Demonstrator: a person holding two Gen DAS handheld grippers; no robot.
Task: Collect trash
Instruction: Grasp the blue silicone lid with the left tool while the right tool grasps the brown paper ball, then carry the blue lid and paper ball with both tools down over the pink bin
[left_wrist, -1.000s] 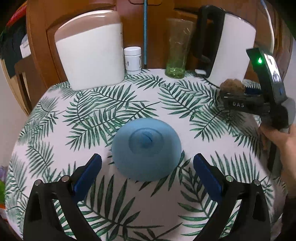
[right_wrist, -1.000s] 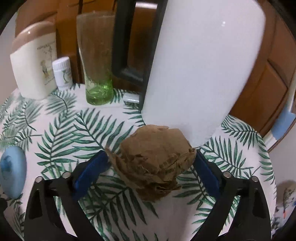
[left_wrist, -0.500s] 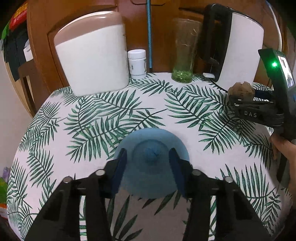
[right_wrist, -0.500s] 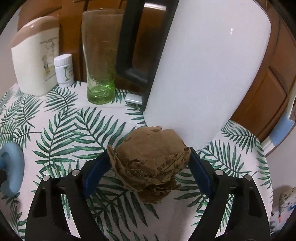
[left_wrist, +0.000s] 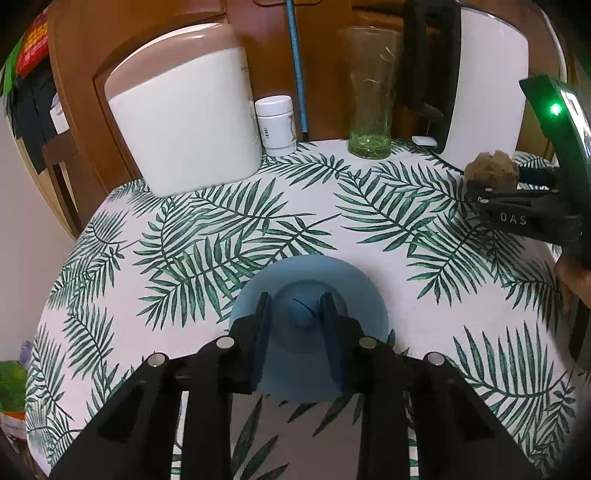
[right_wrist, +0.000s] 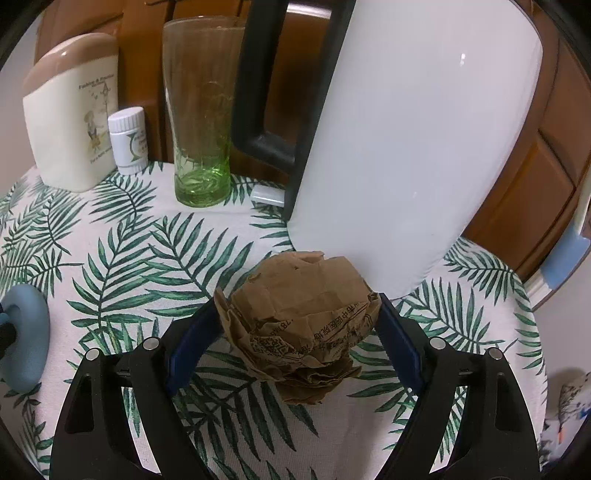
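Observation:
A crumpled brown paper ball (right_wrist: 299, 295) sits between the blue pads of my right gripper (right_wrist: 295, 304), which is shut on it just above the leaf-print tablecloth, close to a white kettle (right_wrist: 424, 129). The same paper ball (left_wrist: 491, 171) shows at the far right of the left wrist view. My left gripper (left_wrist: 295, 314) hangs over a blue dome-shaped object (left_wrist: 314, 273) near the table's front. Its jaws are closing, one on each side of the small knob at the dome's centre, with narrow gaps still showing beside the knob.
At the back of the round table (left_wrist: 221, 229) stand a white container with a brown top (left_wrist: 184, 122), a small white bottle (left_wrist: 277, 125), a tall glass with a green base (left_wrist: 369, 103) and the kettle with its black handle. Wooden panels rise behind them.
The left jaws have narrowed from wide apart to close around the dome's knob, and the gripper has come in over the dome. The right pads tightened slightly on the paper ball.

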